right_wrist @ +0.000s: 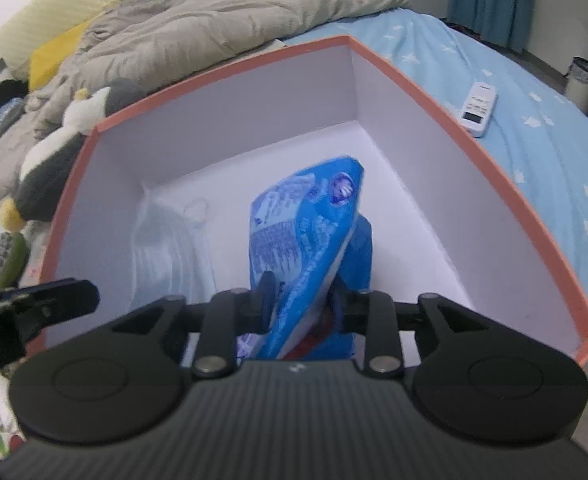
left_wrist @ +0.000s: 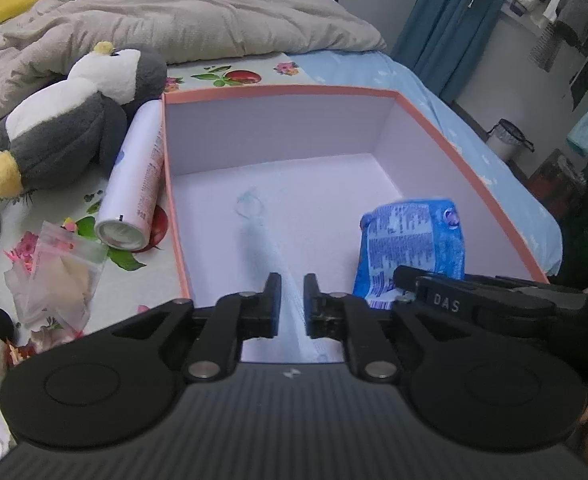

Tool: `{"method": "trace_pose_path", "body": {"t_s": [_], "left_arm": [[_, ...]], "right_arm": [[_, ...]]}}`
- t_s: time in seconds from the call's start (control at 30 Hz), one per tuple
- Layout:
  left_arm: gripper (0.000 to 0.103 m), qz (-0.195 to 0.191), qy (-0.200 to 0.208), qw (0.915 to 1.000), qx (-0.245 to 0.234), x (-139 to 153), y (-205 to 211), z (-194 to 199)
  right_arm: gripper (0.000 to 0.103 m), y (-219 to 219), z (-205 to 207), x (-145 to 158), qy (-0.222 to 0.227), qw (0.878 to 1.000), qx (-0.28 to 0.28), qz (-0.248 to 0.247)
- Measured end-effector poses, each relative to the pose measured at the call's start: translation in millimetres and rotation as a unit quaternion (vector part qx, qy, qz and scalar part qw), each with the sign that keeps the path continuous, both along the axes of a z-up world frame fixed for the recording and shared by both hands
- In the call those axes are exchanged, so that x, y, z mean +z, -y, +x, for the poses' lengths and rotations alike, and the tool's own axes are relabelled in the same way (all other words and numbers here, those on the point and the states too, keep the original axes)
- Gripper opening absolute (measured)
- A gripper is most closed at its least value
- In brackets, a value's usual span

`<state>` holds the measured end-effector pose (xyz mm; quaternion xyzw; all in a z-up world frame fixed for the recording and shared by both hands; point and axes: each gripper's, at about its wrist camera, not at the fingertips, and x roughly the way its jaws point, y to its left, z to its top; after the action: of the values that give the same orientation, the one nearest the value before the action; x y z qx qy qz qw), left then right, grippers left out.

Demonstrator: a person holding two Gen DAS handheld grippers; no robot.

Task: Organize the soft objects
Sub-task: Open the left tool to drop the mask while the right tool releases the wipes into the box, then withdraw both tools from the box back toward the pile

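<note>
An open box with a salmon rim (left_wrist: 278, 90) and white inside sits on the bed. My left gripper (left_wrist: 293, 296) is low over its near edge, jaws a little apart. A pale blue face mask (left_wrist: 256, 236) runs between them and lies on the box floor; the pads do not pinch it. My right gripper (right_wrist: 302, 296) is inside the box, shut on a blue printed soft packet (right_wrist: 314, 216) that stands tilted on the floor. That packet (left_wrist: 414, 236) also shows at the right of the left wrist view. A grey and white penguin plush (left_wrist: 66, 128) lies left of the box.
A white spray can (left_wrist: 134, 184) lies against the box's left wall, with a clear plastic bag (left_wrist: 58, 276) nearer me. A rumpled grey duvet (left_wrist: 174, 12) covers the far bed. A white remote (right_wrist: 479, 108) rests on the blue sheet right of the box. A bin (left_wrist: 508, 140) stands on the floor.
</note>
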<state>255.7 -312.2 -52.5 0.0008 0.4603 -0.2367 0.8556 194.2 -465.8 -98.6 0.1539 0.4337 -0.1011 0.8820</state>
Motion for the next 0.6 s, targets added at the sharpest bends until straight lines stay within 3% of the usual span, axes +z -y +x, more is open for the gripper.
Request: {"method": "trace_pose_path", "body": {"t_s": [0.23,0.6], "left_arm": [[0.022,-0.008,0.024,0.9997,-0.002,22.9,-5.1,-16.2],[0.022,-0.028,0.078,0.9966,0.006,85.2,-36.7,-65.1]], "right_arm": [[0.036,4.2,-9.1,13.9,0.004,1.0,-0.018,-0.012],[0.036,-10.8,-47.6,75.2,0.063,0.998,-0.011,-0.014]]}}
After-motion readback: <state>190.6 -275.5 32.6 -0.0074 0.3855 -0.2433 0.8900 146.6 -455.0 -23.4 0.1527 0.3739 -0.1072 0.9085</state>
